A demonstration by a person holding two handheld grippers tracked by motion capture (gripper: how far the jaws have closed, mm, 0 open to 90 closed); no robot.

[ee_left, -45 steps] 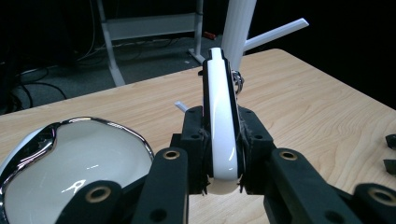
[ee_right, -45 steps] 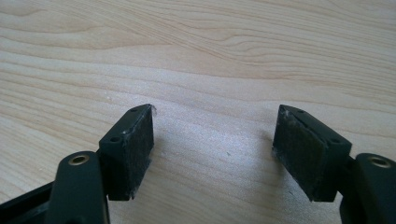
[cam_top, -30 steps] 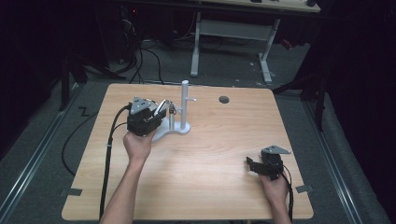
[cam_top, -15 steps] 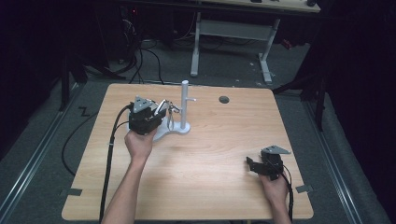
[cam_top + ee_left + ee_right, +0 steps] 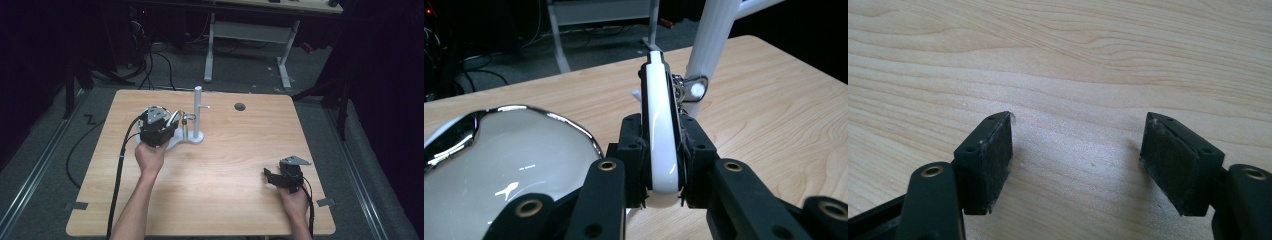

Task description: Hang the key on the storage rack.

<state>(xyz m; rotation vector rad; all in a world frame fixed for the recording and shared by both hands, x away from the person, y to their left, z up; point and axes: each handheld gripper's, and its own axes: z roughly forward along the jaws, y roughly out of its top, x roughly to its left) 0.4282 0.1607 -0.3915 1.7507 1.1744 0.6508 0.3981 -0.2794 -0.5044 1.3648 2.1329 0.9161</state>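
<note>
My left gripper [image 5: 663,150] clamps a white cup's handle [image 5: 660,125] beside the white stand [image 5: 198,116]; my right gripper [image 5: 1078,160] rests open over the bare wooden table [image 5: 225,165].

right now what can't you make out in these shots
- High view: the mug by the white stand is mostly covered by the left gripper and the hand.
- Left gripper view: the mug's handle is clamped; the picture's edge cuts off the mug body, and whether it rests on the table is unclear.
- Right gripper view: open jaws over bare table, nothing between.
</note>
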